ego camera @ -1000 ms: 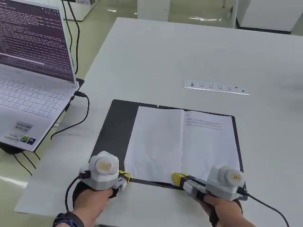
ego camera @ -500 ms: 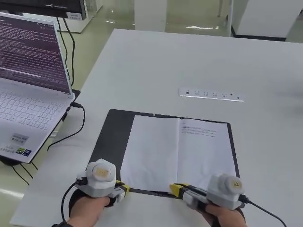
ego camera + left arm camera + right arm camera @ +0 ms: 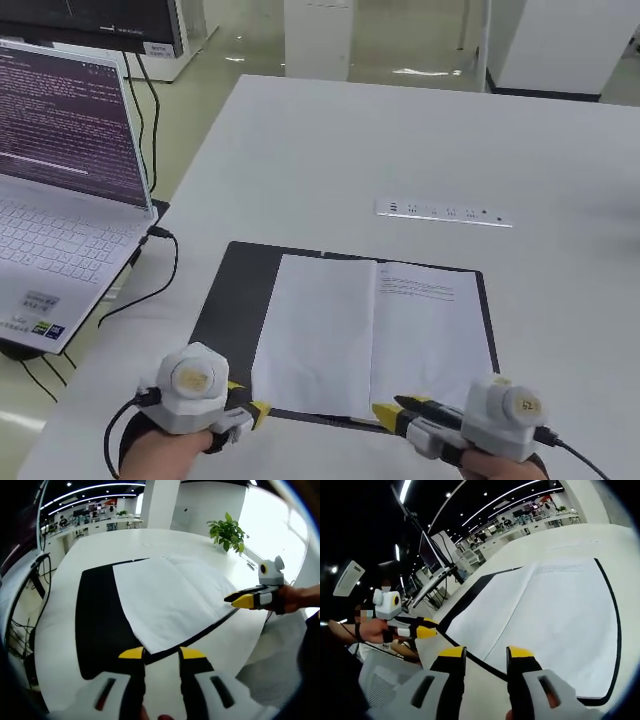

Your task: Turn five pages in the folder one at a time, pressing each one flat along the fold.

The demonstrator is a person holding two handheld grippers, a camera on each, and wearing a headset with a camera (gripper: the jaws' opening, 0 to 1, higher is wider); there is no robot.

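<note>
the black folder of white paper pages (image 3: pixel 235 300) lies open flat on the white table (image 3: pixel 350 150). the left gripper (image 3: pixel 162 653) and right gripper (image 3: pixel 485 652) hover at its near edge, jaws parted, empty. no page is lifted; how many are turned, i cannot tell.

White table (image 3: pixel 400 140), matt top. Laptop (image 3: pixel 60 200) at its left edge, lid open, screen lit with lines of text (too small to read). Black cable (image 3: pixel 174 265) plugged into the laptop's right side, curving down along the table edge. White socket strip (image 3: pixel 445 212) lies flat mid-table, well apart from the laptop. Dark monitor (image 3: pixel 90 12) behind the laptop. Leafy plant (image 3: pixel 227 530) past the table's far edge, left gripper view.
</note>
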